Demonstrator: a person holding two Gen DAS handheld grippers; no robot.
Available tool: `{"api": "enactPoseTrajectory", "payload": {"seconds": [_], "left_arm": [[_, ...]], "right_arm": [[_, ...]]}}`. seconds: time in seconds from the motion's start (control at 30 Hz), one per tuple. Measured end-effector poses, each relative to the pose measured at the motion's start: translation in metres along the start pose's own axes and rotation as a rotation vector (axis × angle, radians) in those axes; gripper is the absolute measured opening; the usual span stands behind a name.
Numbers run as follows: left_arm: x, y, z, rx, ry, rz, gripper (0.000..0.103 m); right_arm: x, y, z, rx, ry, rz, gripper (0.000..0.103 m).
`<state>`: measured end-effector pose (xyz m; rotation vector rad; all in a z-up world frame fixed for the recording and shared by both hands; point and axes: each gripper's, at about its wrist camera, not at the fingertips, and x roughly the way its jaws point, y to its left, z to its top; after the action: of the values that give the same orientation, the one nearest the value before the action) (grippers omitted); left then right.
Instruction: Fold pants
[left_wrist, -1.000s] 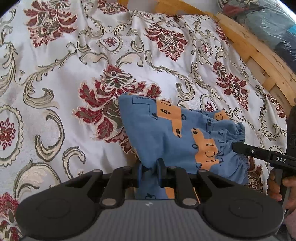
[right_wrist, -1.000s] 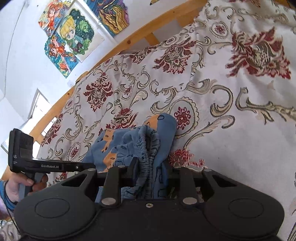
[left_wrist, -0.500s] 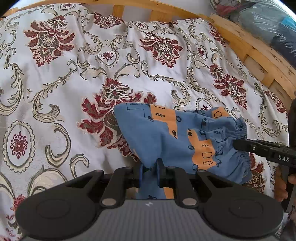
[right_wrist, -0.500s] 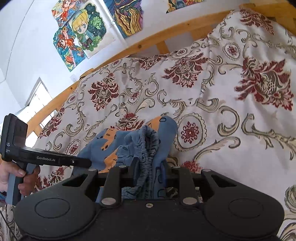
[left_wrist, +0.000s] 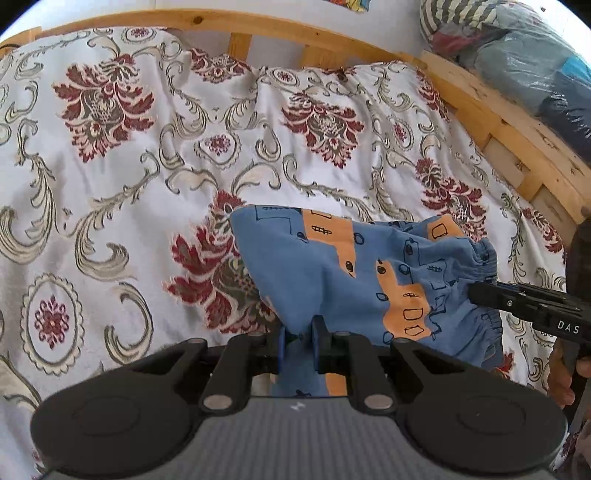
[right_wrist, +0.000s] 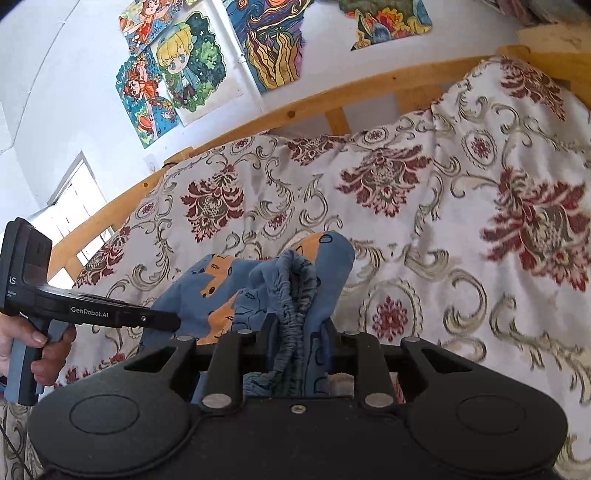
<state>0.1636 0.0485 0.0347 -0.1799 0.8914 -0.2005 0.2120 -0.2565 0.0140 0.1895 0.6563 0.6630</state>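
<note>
The left gripper (left_wrist: 298, 341) is clamped on a thin pinch of blue cotton at the plain edge of the small blue pants with orange block print (left_wrist: 354, 280), its jaws nearly together with the fabric between them. In the right wrist view the same tool (right_wrist: 162, 320) enters from the left, carried by a hand (right_wrist: 37, 347) on its grey handle. The pants hang between the two tools, lifted above the white bedspread with red and beige floral scrollwork (left_wrist: 129, 184); whether any lower part rests on the bedspread cannot be told. The garment is bunched rather than flat: a broad smooth panel faces the left wrist camera, while the gathered elastic waistband (right_wrist: 295, 295) is crumpled and doubled on itself. The right gripper (right_wrist: 298, 341) is clamped on that waistband, its jaws standing wider because the elastic bundle between them is thick. In the left wrist view its dark fingers (left_wrist: 491, 295) meet the ruffled edge from the right. Judgement: holding opposite ends in the air lets the cloth drop and straighten, so that it can be laid out flat for folding; no fold is yet made. A wooden bed rail (left_wrist: 280, 27) borders the far side, and colourful drawings (right_wrist: 184, 62) hang on the wall.
</note>
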Motion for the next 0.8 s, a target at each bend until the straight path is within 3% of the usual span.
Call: {"api": "enactPoseTrajectory", "payload": {"seconds": [0.2, 0.37, 0.57, 0.73, 0.8], "left_arm": [[0.003, 0.009, 0.031, 0.02, -0.039, 0.026, 0.014], [0.023, 0.03, 0.064, 0.001, -0.092, 0.045, 0.014], [0.066, 0.059, 0.081, -0.048, -0.056, 0.062, 0.014], [0.095, 0.071, 0.071, -0.05, -0.01, 0.061, 0.016], [0.099, 0.072, 0.068, -0.049, -0.013, 0.063, 0.017]], "right_arm": [[0.045, -0.005, 0.044, -0.024, -0.015, -0.01, 0.024], [0.094, -0.017, 0.069, -0.035, 0.043, -0.027, 0.024], [0.131, -0.026, 0.055, -0.03, 0.151, -0.079, 0.024], [0.136, -0.029, 0.049, 0.006, 0.147, -0.097, 0.027], [0.134, -0.025, 0.048, -0.013, 0.145, -0.115, 0.032]]}}
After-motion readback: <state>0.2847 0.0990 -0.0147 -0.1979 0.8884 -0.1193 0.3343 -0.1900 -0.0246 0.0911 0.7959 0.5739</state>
